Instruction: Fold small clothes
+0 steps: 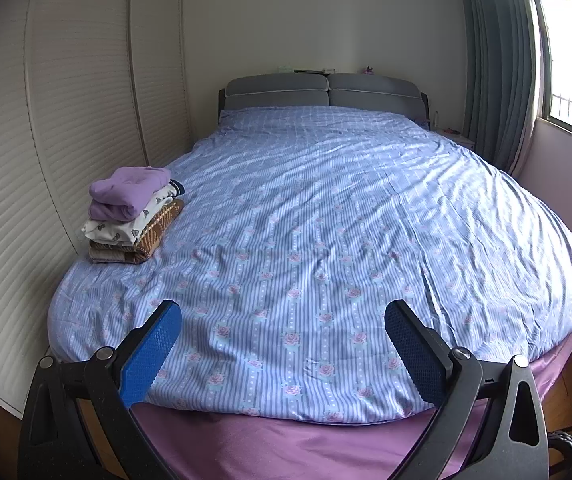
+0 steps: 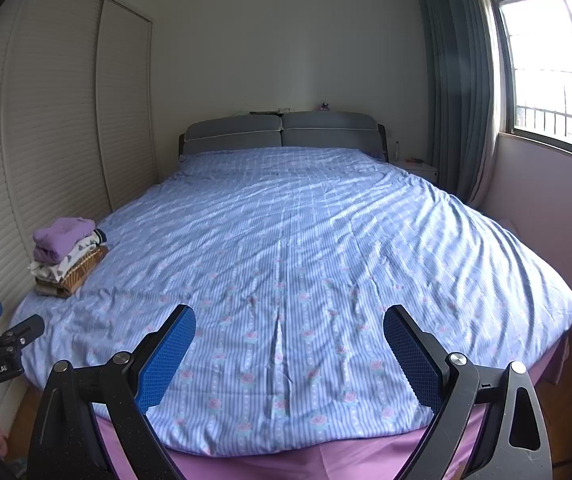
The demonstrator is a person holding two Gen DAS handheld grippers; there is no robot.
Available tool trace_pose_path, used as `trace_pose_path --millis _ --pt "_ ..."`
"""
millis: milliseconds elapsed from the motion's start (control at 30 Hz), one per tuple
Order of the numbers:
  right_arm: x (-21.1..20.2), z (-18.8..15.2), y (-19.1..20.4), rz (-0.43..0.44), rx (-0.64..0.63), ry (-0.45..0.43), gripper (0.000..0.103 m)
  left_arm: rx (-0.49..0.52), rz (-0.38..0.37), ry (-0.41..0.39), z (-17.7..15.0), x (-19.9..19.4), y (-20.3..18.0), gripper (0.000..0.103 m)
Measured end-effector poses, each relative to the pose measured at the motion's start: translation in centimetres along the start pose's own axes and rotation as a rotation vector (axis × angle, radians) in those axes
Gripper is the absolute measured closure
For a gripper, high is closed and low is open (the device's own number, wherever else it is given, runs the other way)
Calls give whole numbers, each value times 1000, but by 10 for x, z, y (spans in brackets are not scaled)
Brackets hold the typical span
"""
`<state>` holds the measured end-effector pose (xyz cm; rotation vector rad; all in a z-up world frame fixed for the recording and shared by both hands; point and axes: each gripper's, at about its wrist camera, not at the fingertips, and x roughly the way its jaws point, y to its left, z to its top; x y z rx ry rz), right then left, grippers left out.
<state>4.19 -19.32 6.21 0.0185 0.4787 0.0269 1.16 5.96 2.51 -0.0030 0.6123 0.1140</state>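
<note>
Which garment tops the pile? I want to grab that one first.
The plain purple garment is on top. Under it lies the white printed one, and the brown patterned one sits lowest.

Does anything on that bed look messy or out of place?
Nothing much stands out. The folded clothes sit in a stack near the bed's left edge, the top purple piece a bit lumpy. The blue floral cover is wrinkled but lies flat.
</note>
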Motion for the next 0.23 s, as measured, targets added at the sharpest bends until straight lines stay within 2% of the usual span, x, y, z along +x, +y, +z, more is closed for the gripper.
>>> trace_pose_path --millis 233 --pt "0 0 0 1 8 6 7 20 3 -16 0 0 -2 0"
